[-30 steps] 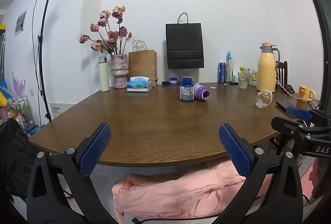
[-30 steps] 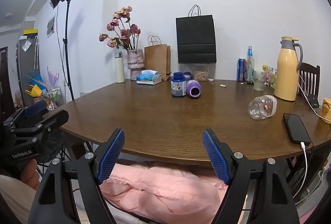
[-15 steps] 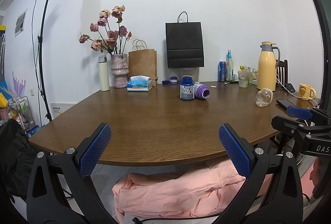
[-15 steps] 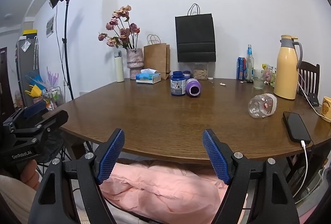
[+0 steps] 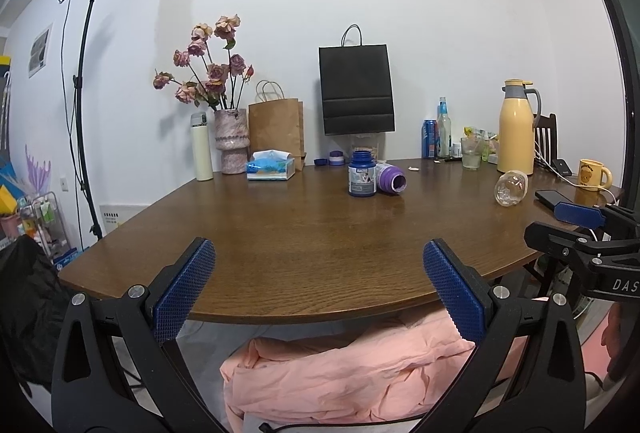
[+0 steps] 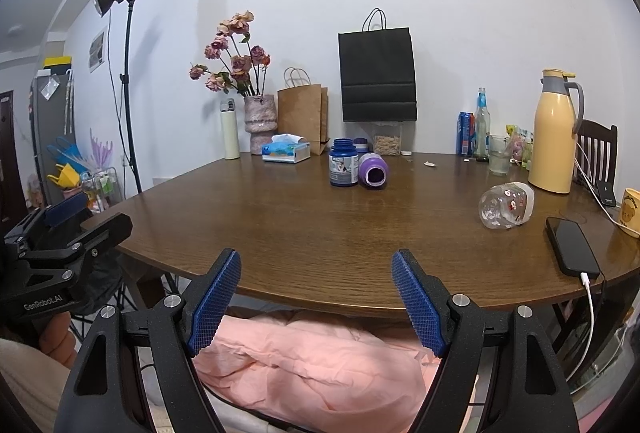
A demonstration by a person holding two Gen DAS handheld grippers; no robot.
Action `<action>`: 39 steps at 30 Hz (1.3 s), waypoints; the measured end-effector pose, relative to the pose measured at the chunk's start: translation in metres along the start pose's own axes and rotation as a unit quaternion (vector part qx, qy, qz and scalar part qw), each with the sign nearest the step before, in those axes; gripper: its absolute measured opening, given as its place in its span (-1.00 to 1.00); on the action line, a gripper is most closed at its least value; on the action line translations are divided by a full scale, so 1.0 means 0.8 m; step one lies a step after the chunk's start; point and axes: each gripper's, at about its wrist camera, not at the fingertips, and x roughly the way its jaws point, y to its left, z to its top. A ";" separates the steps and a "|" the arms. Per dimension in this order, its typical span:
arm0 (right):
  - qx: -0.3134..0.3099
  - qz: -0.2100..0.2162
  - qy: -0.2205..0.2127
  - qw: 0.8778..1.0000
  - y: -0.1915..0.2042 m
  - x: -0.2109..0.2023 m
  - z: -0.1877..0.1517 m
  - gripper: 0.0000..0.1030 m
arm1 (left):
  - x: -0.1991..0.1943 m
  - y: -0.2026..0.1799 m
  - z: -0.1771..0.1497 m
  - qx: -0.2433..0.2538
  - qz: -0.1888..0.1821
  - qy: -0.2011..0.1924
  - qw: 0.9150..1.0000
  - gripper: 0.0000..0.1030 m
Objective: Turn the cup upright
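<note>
**Both Grippers Held Wide at the Table Edge, Cup Lying on Its Side**

While the left gripper and the right gripper hung with their blue pads spread apart and empty just short of the wooden table, almost nothing had changed from half a second earlier; the views were practically the same. In the right wrist view the left tool's body read "GenRobot.AI"; in the left wrist view the right tool showed "DAS". Further out, the clear cup with small red prints lay on its side at the table's right, its long axis running roughly left to right, near a black phone. Mid-table, a blue jar stood upright, touching a toppled purple jar.
</note>
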 end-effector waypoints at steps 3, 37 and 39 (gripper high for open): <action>0.000 0.000 0.000 1.000 0.000 0.000 0.000 0.60 | 0.000 0.000 0.001 0.000 0.000 0.001 1.000 1.00; 0.001 -0.002 -0.001 1.000 -0.004 0.002 0.000 0.60 | 0.000 -0.003 0.004 0.002 0.000 0.001 1.000 1.00; 0.001 -0.002 -0.001 1.000 -0.004 0.002 0.000 0.60 | -0.001 -0.003 0.004 0.001 0.001 0.001 1.000 1.00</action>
